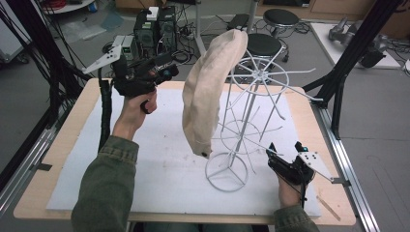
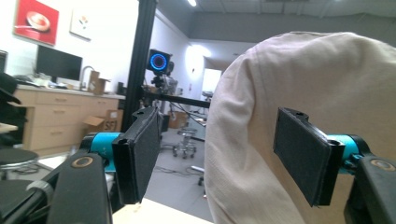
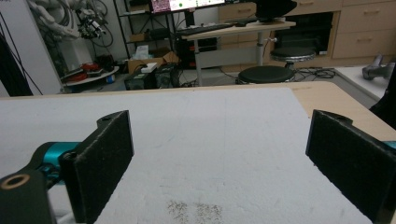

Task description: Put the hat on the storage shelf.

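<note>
A beige cloth hat (image 1: 208, 92) hangs on one arm of a white wire stand (image 1: 258, 75) whose ring base (image 1: 226, 172) rests on the mat. My left gripper (image 1: 170, 68) is raised at the hat's left side and points toward it. In the left gripper view the jaws of my left gripper (image 2: 219, 140) stand wide apart, the hat (image 2: 289, 93) rises just beyond them, and the right pad (image 2: 303, 149) shows in front of the cloth without pressing it. My right gripper (image 1: 271, 149) lies low by the stand's base, and in its own view my right gripper (image 3: 219, 154) is open over bare mat.
A white foam mat (image 1: 145, 159) covers the wooden table (image 1: 67, 125). Thin wire arms (image 1: 300, 94) stick out from the stand toward the right. Black frame posts (image 1: 358, 43) stand at both sides. Stools (image 1: 263, 43) and computers (image 1: 154, 26) sit on the floor beyond the far edge.
</note>
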`<state>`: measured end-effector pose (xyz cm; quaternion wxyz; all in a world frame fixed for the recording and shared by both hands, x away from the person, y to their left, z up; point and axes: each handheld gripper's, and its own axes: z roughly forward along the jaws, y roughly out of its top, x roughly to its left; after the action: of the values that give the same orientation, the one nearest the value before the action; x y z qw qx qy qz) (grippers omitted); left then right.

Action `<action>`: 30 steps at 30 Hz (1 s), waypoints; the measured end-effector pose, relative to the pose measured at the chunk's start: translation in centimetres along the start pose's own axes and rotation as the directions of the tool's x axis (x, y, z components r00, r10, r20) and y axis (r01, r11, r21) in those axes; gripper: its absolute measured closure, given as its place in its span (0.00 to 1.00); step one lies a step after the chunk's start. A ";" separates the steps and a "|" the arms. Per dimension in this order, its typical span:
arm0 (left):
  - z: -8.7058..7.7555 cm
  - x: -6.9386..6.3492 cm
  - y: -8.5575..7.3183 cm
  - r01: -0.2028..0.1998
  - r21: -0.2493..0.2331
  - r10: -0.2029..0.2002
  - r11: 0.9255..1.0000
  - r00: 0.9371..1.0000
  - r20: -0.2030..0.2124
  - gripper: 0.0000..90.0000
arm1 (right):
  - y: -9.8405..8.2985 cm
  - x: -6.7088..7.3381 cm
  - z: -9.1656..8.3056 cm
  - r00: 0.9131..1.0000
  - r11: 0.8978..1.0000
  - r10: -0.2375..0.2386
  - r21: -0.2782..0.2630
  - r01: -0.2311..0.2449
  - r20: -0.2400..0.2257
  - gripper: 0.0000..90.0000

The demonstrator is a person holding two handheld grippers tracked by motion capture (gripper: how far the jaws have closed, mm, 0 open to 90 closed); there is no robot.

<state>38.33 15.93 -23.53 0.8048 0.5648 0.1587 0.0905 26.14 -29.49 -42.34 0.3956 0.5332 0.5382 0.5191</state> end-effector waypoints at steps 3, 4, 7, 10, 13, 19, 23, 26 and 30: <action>-1.2 -0.5 0.2 -0.019 -0.008 0.018 1.000 0.999 -0.029 0.35 | 0.0 0.0 0.0 1.000 1.000 -0.005 0.001 0.005 -0.002 0.07; -1.5 -0.6 0.2 -0.021 -0.012 0.021 1.000 0.999 -0.043 0.35 | 0.0 0.0 0.0 1.000 1.000 -0.003 0.002 0.003 -0.002 0.07; -2.8 -0.8 0.3 -0.037 -0.015 0.036 0.999 0.997 -0.075 0.35 | 0.0 0.1 0.1 1.000 1.000 -0.001 0.002 0.001 -0.004 0.07; -4.1 -0.9 0.1 -0.043 -0.012 0.042 0.999 0.993 -0.113 0.35 | 0.0 0.1 0.1 1.000 1.000 -0.010 0.004 0.010 -0.005 0.07; -5.4 -1.0 -0.2 -0.045 -0.015 0.042 0.999 0.989 -0.142 0.34 | 0.0 0.2 0.2 1.000 1.000 -0.010 0.003 0.010 -0.006 0.07; -7.6 -1.4 -0.6 -0.058 -0.005 0.055 0.998 0.975 -0.216 0.34 | 0.0 0.2 0.1 1.000 1.000 -0.011 0.007 0.011 -0.009 0.07; -8.8 -2.2 -0.9 -0.070 0.010 0.070 0.997 0.965 -0.254 0.32 | 0.0 0.3 0.1 1.000 1.000 -0.015 0.002 0.015 -0.006 0.07; -9.7 -2.7 -1.0 -0.089 0.021 0.091 0.996 0.953 -0.289 0.32 | -0.1 0.3 0.1 1.000 1.000 -0.017 0.001 0.017 -0.004 0.07; -11.0 -3.1 -1.2 -0.108 0.026 0.110 0.994 0.927 -0.360 0.30 | -0.1 0.3 0.1 1.000 1.000 -0.018 -0.001 0.018 -0.002 0.07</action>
<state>31.50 24.18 -27.61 0.7540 0.5490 0.2723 0.2366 26.17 -29.14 -42.35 0.3998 0.5276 0.5432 0.5164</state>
